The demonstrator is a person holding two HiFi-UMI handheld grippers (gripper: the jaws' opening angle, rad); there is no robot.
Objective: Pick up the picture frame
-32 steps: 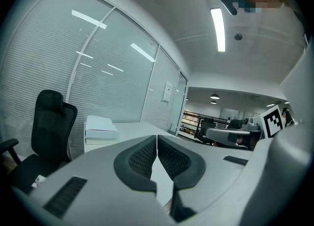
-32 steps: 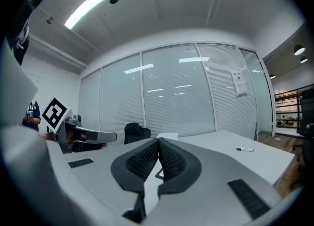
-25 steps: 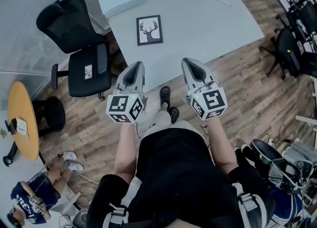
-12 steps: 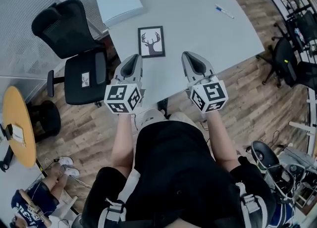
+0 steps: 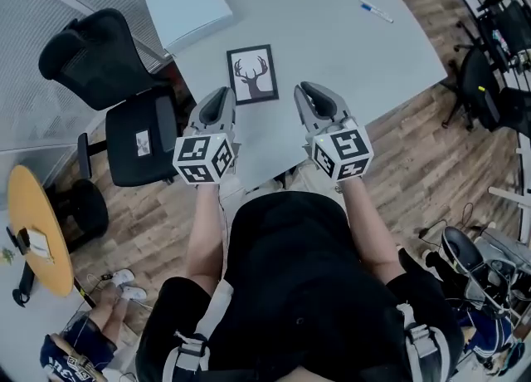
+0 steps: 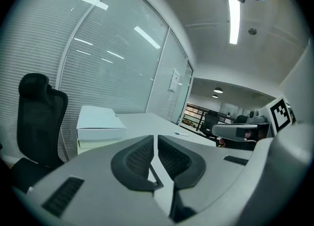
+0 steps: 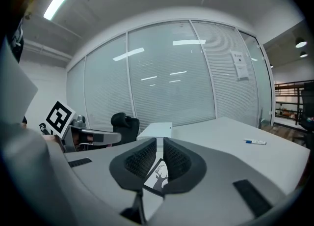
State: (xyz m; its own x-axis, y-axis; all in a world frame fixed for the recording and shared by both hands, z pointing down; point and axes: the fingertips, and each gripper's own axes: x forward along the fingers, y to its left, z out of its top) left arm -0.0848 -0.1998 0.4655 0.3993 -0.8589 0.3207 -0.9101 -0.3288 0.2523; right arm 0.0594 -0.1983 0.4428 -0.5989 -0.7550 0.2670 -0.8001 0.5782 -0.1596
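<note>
On the wide grey bench [image 5: 357, 65] I have bare room; the white box [image 5: 187, 7] keeps to the far-left edge. My left gripper [image 5: 220, 96] is closed and empty, and my right gripper [image 5: 304, 92] is opening with nothing in it. They flank the picture frame [image 5: 252, 74], which lies flat near the front edge, likely ready for a two-sided lift.

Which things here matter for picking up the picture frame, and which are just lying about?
Job: black-framed deer picture frame, flat on the grey table.
Lying about: white flat box; blue-capped marker pen; black mesh office chair; round yellow side table.
</note>
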